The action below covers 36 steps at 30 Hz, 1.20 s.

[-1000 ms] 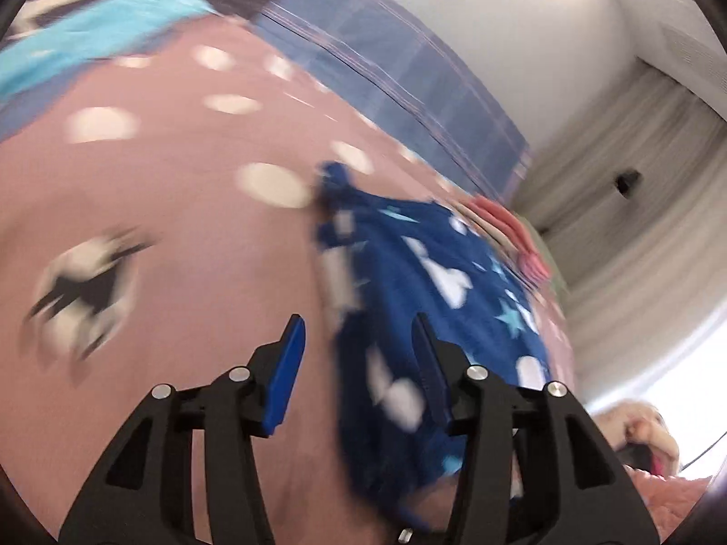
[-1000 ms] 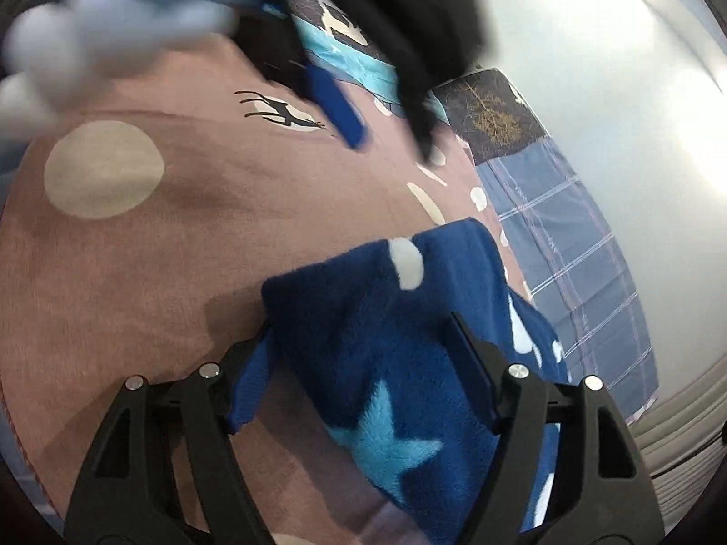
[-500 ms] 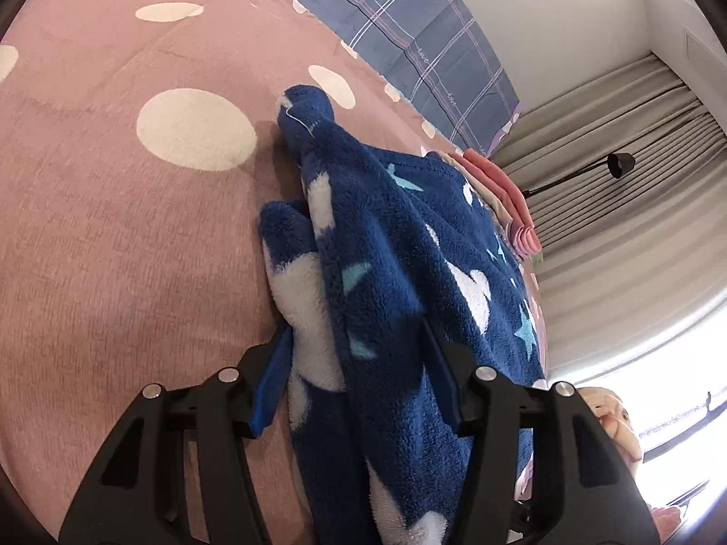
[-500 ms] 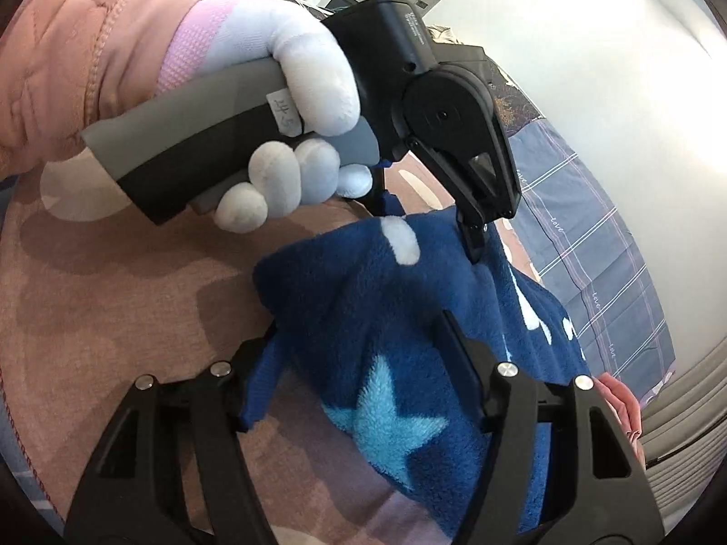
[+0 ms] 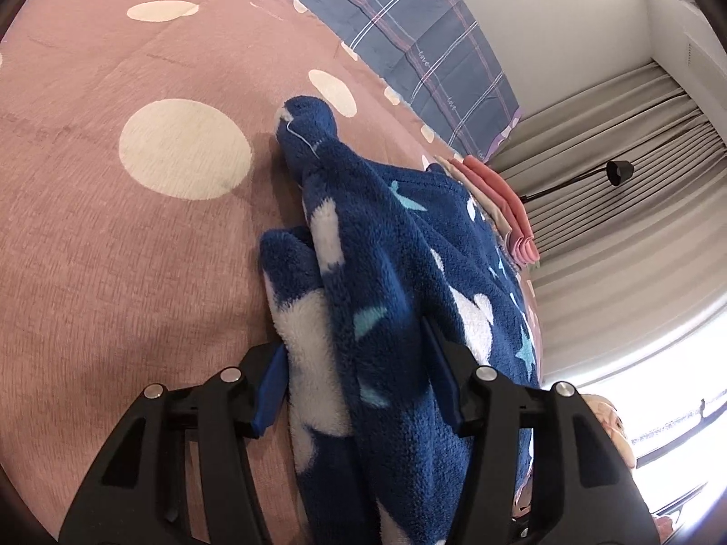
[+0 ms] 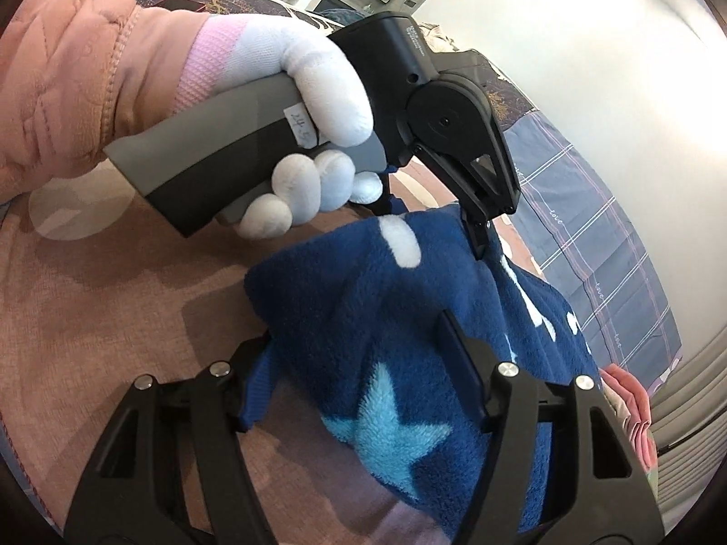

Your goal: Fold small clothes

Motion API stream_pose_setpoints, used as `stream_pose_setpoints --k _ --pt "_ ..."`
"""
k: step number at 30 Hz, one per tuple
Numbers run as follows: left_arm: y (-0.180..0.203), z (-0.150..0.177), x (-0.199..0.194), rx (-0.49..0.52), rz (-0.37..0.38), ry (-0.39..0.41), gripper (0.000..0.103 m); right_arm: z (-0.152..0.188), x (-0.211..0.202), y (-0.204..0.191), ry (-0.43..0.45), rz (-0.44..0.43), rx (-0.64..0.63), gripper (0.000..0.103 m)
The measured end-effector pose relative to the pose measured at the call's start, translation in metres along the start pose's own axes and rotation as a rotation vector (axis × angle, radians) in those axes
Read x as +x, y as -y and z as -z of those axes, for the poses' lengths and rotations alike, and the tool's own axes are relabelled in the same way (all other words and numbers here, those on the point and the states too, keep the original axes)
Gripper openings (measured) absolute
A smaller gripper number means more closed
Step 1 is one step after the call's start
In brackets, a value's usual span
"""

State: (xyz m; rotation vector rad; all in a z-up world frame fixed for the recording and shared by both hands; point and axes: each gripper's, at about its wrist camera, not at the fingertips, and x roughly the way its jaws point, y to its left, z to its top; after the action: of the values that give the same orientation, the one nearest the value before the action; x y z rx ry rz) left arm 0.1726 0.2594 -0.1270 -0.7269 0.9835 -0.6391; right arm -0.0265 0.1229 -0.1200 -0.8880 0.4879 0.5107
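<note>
Fleece garment (image 5: 395,281) is lying bunched on the dotted bedspread (image 5: 136,236), both tongs, left (image 5: 359,377) and right (image 6: 363,372), clamping its folds.

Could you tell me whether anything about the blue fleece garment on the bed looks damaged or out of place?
Only small things. A loose pale thread trails from the bunched end of the blue fleece garment, by a whitish spot. That end is twisted into a knob rather than lying flat on the pink dotted bedspread.

A bed under a dusty-pink cover with cream dots (image 5: 113,236) carries a crumpled navy fleece garment with stars (image 5: 400,272); at two o'clock from it lies a folded pink stack (image 5: 500,195).
</note>
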Motion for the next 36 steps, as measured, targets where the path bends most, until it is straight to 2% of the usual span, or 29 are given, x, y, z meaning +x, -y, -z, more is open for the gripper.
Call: stream_pose_setpoints --k 3,5,6,8,11,13,16,18,26,32,36 --pt "-0.004 -0.003 0.0 -0.011 0.012 0.022 0.053 -0.001 -0.004 -0.013 -0.003 0.012 -0.016 0.069" --pt "-0.002 -0.003 0.0 0.003 0.014 0.035 0.038 -0.002 0.0 -0.01 -0.005 0.004 -0.005 0.069" --pt "-0.002 -0.001 -0.001 0.011 0.019 0.043 0.035 -0.002 0.0 -0.009 -0.006 -0.002 0.003 0.069" --pt "-0.004 0.002 -0.005 0.003 0.036 0.059 0.029 -0.001 0.0 -0.005 -0.005 -0.012 0.021 0.061" --pt "-0.006 0.003 -0.009 -0.006 0.047 0.068 0.028 0.002 0.003 0.003 0.001 -0.009 0.044 0.044" --pt "-0.007 0.002 -0.009 -0.021 0.046 0.063 0.028 0.003 0.001 0.012 0.013 -0.033 0.08 0.037" --pt "0.003 -0.003 -0.01 -0.019 0.034 0.066 0.028 0.005 -0.005 0.032 0.043 -0.081 0.159 0.029" --pt "0.013 -0.006 -0.016 -0.001 0.042 0.078 0.028 0.008 -0.012 0.045 0.069 -0.103 0.214 0.027" --pt "0.101 -0.015 -0.034 0.161 0.067 0.127 0.028 0.017 -0.06 0.1 0.183 -0.136 0.415 0.024" --pt "0.171 -0.021 -0.017 0.268 0.071 0.105 0.028 0.04 -0.093 0.151 0.26 -0.152 0.587 0.023" --pt "0.215 -0.024 0.009 0.329 0.062 0.07 0.028 0.07 -0.113 0.187 0.301 -0.162 0.726 0.022"
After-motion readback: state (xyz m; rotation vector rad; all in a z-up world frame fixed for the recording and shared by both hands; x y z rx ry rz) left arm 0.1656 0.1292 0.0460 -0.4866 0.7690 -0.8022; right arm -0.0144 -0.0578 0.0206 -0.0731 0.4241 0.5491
